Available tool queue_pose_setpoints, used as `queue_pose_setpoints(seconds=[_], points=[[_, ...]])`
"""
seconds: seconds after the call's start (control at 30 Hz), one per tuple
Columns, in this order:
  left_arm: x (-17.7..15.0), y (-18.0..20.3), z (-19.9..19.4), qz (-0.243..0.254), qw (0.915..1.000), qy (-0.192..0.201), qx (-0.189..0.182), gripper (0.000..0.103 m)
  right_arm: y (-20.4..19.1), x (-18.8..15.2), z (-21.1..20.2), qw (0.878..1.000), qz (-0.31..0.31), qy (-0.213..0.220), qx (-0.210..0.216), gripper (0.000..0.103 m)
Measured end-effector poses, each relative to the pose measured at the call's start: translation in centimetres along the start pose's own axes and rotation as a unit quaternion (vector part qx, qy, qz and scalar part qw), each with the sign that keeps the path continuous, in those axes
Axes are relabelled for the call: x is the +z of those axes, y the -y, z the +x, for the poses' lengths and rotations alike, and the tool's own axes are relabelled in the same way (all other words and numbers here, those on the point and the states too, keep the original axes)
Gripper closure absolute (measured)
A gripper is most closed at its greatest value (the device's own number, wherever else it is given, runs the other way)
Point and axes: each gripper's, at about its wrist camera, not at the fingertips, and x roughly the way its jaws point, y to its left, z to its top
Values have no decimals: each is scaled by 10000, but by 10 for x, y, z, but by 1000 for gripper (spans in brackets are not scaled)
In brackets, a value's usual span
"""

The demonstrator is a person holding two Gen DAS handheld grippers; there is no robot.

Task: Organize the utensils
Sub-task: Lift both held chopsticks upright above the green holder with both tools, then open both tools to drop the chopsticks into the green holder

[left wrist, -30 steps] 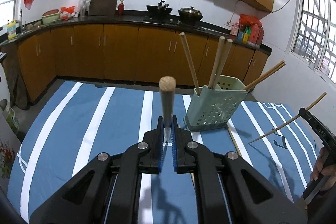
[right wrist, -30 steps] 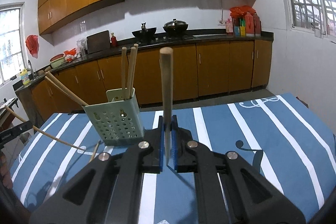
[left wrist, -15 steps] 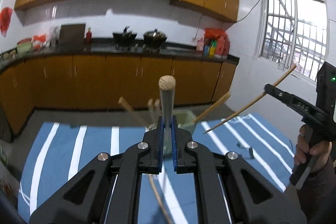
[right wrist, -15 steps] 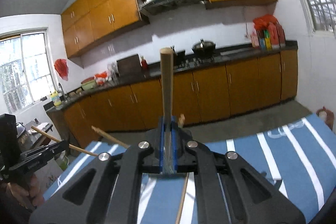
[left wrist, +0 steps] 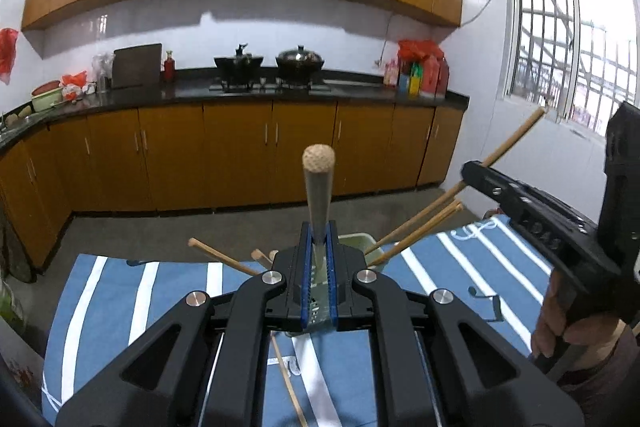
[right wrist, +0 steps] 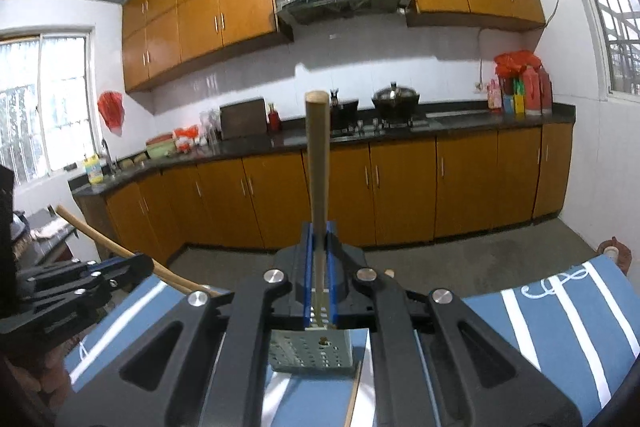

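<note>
My left gripper (left wrist: pixel 319 255) is shut on a wooden chopstick (left wrist: pixel 318 183) that points up and away. Behind its jaws shows the rim of the pale green perforated holder (left wrist: pixel 357 237), with several chopsticks (left wrist: pixel 418 227) leaning out of it. At the right, a hand holds my right gripper (left wrist: pixel 472 173), shut on a slanted chopstick (left wrist: pixel 514 137). In the right wrist view the right gripper (right wrist: pixel 319 247) grips that chopstick (right wrist: pixel 317 163) upright. The holder (right wrist: pixel 312 351) sits low beneath the jaws. At the left edge is the left gripper (right wrist: pixel 134 267) with its chopstick (right wrist: pixel 100 235).
The table wears a blue cloth with white stripes (left wrist: pixel 120 307). A loose chopstick (left wrist: pixel 288 379) lies on it in front of the holder, seen again as the loose chopstick (right wrist: pixel 354 395). Kitchen cabinets and a counter (left wrist: pixel 240 95) stand beyond a strip of floor.
Both grippers have risen, each still shut on its chopstick. The holder has dropped low in both views and is now largely hidden behind the jaws. The two grippers came closer together.
</note>
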Motion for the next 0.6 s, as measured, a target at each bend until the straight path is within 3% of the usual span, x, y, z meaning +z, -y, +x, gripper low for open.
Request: queue_pose_setpoints(seconds=[0.33,0.6], points=[[-6,-2,32,-44,9993,-367,83,96,1,-14,26,9994,51,-347,-52,95],[-8,-7,24,-274,9992,-276,16,95,5,-14,8,9997,148,-170,8,88]])
